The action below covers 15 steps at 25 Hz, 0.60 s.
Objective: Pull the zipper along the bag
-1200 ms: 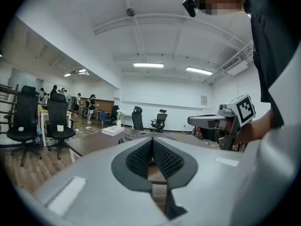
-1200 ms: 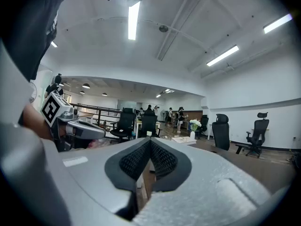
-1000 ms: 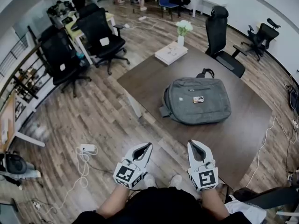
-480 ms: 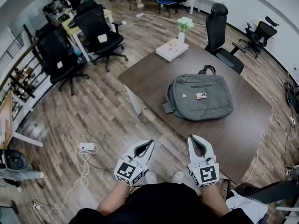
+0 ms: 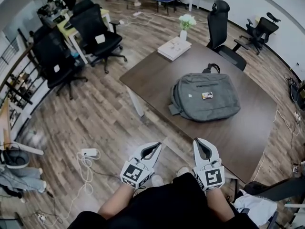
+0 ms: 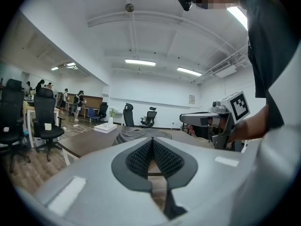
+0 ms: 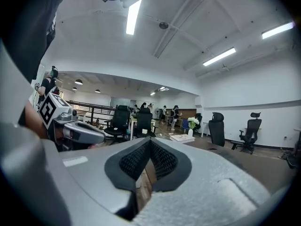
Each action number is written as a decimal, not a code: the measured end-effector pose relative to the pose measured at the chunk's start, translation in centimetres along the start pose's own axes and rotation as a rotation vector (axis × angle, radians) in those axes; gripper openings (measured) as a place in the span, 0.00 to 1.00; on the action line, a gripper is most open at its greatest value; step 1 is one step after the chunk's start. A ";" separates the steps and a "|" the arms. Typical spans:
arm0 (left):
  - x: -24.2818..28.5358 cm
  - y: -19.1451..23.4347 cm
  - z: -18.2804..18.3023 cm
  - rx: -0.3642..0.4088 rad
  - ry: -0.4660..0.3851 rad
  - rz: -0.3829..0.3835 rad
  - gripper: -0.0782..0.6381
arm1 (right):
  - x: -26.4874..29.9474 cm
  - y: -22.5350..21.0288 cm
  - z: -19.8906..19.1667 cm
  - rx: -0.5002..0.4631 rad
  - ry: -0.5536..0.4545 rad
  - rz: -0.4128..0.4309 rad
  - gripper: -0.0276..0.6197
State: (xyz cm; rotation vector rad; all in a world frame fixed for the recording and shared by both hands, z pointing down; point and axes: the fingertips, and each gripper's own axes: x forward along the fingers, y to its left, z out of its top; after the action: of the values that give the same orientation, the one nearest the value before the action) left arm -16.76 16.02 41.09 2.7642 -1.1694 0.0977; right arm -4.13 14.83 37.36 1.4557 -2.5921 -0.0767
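A grey bag [image 5: 206, 97] is laid on the table [image 5: 248, 132]. Well short of it, the left gripper [image 5: 151, 151] and right gripper [image 5: 202, 149] are held, fingers together and empty.

Bag [image 5: 206, 97] grey, with a small multicoloured patch. Worktop [image 5: 157, 75] dark brown. Floor [image 5: 95, 118] grey-brown, wood-plank pattern. Left claw [image 5: 156, 146] and right claw [image 5: 198, 142] light grey, pads [image 6: 139, 157] black and ribbed, marker cubes [image 5: 135, 174] black-and-white squares. Chairs [image 5: 97, 30] black. Flowers [image 5: 187, 21] white.
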 end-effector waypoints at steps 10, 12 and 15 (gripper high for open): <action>5.3 1.7 -0.7 0.020 0.067 -0.029 0.13 | 4.0 -4.4 -1.3 0.037 0.034 0.009 0.05; 6.8 2.0 -0.7 0.073 0.082 -0.033 0.13 | 4.8 -5.1 -1.7 0.034 0.046 0.025 0.05; 9.0 2.1 -0.9 0.124 0.107 -0.027 0.13 | 5.8 -6.3 -2.3 0.030 0.064 0.047 0.05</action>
State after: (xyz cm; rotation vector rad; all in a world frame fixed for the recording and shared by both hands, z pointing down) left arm -12.03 8.33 43.23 2.8395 -1.1350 0.3210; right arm -1.37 6.68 39.54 1.3829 -2.5847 0.0148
